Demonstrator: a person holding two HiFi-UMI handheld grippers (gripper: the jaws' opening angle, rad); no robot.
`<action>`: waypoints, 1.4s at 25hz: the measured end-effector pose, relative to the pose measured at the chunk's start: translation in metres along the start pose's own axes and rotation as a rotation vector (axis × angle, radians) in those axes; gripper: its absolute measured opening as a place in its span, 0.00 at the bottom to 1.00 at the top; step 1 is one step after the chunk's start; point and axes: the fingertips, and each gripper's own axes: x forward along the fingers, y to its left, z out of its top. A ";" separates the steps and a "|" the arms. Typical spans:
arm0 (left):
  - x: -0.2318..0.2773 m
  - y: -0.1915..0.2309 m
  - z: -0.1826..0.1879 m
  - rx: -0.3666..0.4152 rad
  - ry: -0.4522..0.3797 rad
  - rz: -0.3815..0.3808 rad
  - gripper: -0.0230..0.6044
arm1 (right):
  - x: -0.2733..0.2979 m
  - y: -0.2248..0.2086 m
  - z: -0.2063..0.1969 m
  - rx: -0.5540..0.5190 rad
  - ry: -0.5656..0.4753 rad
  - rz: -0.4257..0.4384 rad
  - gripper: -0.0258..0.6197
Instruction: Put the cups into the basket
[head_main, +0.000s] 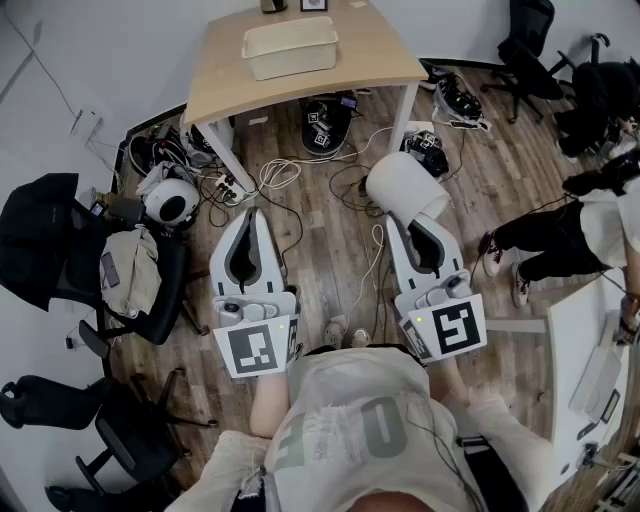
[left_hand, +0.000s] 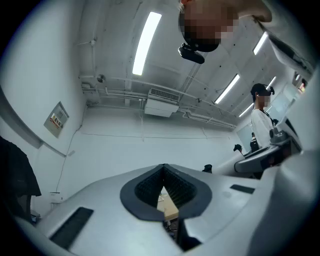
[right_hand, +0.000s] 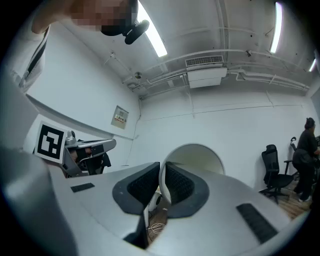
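Note:
A white cup (head_main: 405, 187) hangs over the wooden floor with my right gripper (head_main: 417, 222) shut on its rim. In the right gripper view the cup's (right_hand: 196, 153) thin wall is pinched between the two ribbed pads (right_hand: 145, 184), its open mouth facing the camera. My left gripper (head_main: 252, 214) is level with it to the left, shut with nothing in it; in its own view the pads (left_hand: 151, 184) meet at the tips. The cream basket (head_main: 291, 48) stands on the wooden table (head_main: 375, 55) ahead of both grippers, well beyond their tips.
Cables, power strips and black gear (head_main: 327, 122) litter the floor under and before the table. Black office chairs (head_main: 60, 250) with clothes and a white helmet (head_main: 172, 200) crowd the left. A seated person (head_main: 560, 235) and a white desk (head_main: 590, 370) are at the right.

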 end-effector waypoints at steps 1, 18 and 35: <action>0.002 -0.001 0.000 0.000 -0.007 0.003 0.04 | 0.000 -0.002 0.000 -0.002 -0.003 0.000 0.09; 0.019 -0.024 -0.003 0.015 -0.024 0.022 0.04 | -0.006 -0.041 -0.015 0.006 0.000 0.031 0.09; 0.158 0.041 -0.063 -0.043 -0.064 0.009 0.04 | 0.139 -0.089 -0.033 -0.039 0.004 0.024 0.09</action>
